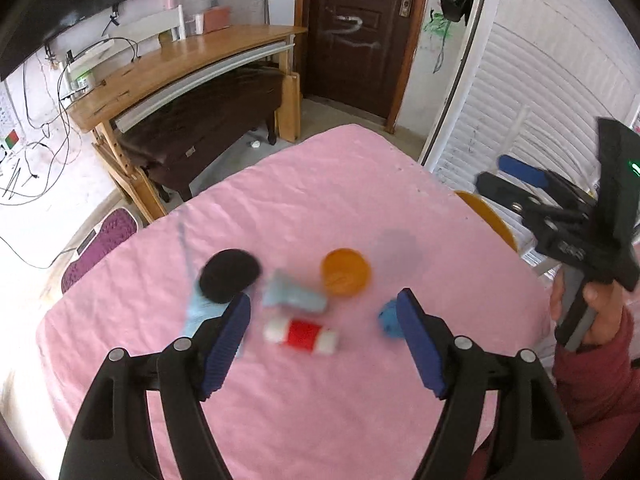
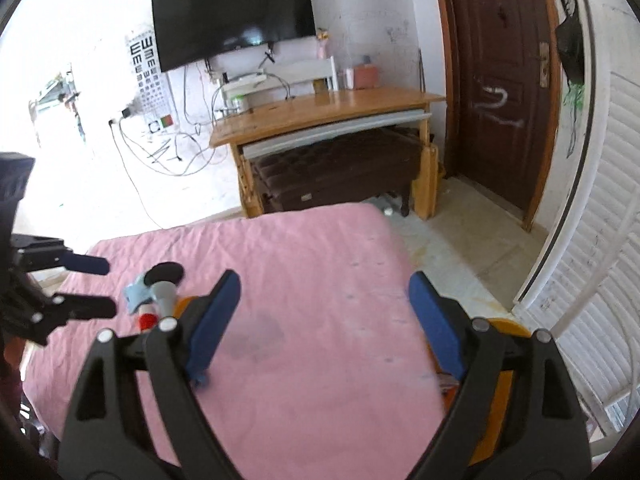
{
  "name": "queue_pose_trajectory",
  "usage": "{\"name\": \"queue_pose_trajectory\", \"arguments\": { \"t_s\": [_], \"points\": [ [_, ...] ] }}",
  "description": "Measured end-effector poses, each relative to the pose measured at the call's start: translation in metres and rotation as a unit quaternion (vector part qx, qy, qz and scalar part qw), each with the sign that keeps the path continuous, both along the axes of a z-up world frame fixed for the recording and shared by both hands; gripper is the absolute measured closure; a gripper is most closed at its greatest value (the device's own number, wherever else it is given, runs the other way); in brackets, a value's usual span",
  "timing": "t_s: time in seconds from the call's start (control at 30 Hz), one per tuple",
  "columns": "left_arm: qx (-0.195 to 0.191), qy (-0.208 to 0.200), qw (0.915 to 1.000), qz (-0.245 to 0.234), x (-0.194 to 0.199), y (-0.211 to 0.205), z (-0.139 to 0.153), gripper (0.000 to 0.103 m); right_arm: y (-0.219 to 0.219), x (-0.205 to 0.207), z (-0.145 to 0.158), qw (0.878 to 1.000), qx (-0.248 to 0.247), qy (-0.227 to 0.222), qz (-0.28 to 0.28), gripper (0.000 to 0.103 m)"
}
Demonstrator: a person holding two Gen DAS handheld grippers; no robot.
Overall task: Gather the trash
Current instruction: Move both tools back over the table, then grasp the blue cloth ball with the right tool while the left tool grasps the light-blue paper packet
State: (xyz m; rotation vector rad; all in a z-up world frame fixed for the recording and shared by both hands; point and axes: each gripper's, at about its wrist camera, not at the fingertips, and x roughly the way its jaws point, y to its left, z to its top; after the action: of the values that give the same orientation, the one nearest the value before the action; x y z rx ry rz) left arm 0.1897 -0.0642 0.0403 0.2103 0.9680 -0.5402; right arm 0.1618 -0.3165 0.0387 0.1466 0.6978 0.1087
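On a surface [image 1: 320,200] draped in pink cloth, the trash lies clustered: from left, a black disc [image 1: 229,276] on pale blue paper, a red and white roll [image 1: 301,333], an orange cup [image 1: 345,272], a blue scrap [image 1: 390,318]. The left gripper [image 1: 324,316], jaws wide apart, hovers over the roll; best lower squarely, straddling its width. The right gripper [image 2: 324,312], also spread and empty, waits beside an orange bin [image 2: 504,328].
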Motion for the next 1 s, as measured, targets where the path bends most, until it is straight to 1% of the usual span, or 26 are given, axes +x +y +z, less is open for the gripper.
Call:
{"name": "queue_pose_trajectory", "arguments": {
  "t_s": [0.07, 0.13, 0.23, 0.3, 0.4, 0.5, 0.53, 0.57, 0.63, 0.73, 0.87, 1.0],
  "points": [
    [-0.015, -0.006, 0.9999, 0.005, -0.001, 0.015, 0.005, 0.032, 0.011, 0.005, -0.001, 1.000, 0.009, 0.010, 0.004, 0.020],
    [-0.026, -0.016, 0.9995, -0.003, -0.007, 0.030, 0.013, 0.032, 0.024, 0.006, -0.001, 1.000, 0.018, 0.015, 0.010, 0.020],
    [-0.023, -0.017, 0.9996, -0.009, -0.013, 0.042, 0.015, 0.032, 0.047, 0.001, 0.000, 0.999, 0.015, 0.023, 0.018, 0.020],
    [-0.004, -0.018, 0.9997, -0.013, -0.010, 0.054, 0.013, 0.032, 0.062, -0.004, 0.002, 0.999, 0.011, 0.025, 0.029, 0.020],
    [0.020, -0.002, 0.9998, -0.007, 0.002, 0.075, 0.002, 0.032, 0.077, -0.009, 0.002, 0.998, -0.003, 0.035, 0.045, 0.020],
    [0.026, 0.018, 0.9995, 0.002, 0.019, 0.093, -0.008, 0.032, 0.089, -0.008, -0.004, 0.997, -0.019, 0.049, 0.055, 0.020],
    [0.026, 0.023, 0.9994, 0.005, 0.023, 0.096, -0.011, 0.032, 0.090, -0.007, -0.008, 0.997, -0.020, 0.056, 0.056, 0.018],
    [0.016, 0.033, 0.9993, 0.008, 0.030, 0.100, -0.016, 0.032, 0.091, -0.005, -0.014, 0.996, -0.021, 0.064, 0.054, 0.017],
    [0.011, 0.045, 0.9989, 0.005, 0.039, 0.098, -0.025, 0.032, 0.092, -0.001, -0.023, 0.995, -0.017, 0.080, 0.050, 0.017],
    [0.017, 0.056, 0.9983, -0.002, 0.051, 0.086, -0.041, 0.032, 0.091, 0.001, -0.032, 0.994, -0.016, 0.093, 0.048, 0.017],
    [0.034, 0.066, 0.9971, -0.019, 0.064, 0.068, -0.062, 0.032, 0.088, 0.002, -0.037, 0.994, -0.016, 0.101, 0.050, 0.017],
    [0.040, 0.071, 0.9957, -0.044, 0.071, 0.052, -0.072, 0.032, 0.084, 0.000, -0.041, 0.993, -0.016, 0.105, 0.047, 0.017]
  ]
}}
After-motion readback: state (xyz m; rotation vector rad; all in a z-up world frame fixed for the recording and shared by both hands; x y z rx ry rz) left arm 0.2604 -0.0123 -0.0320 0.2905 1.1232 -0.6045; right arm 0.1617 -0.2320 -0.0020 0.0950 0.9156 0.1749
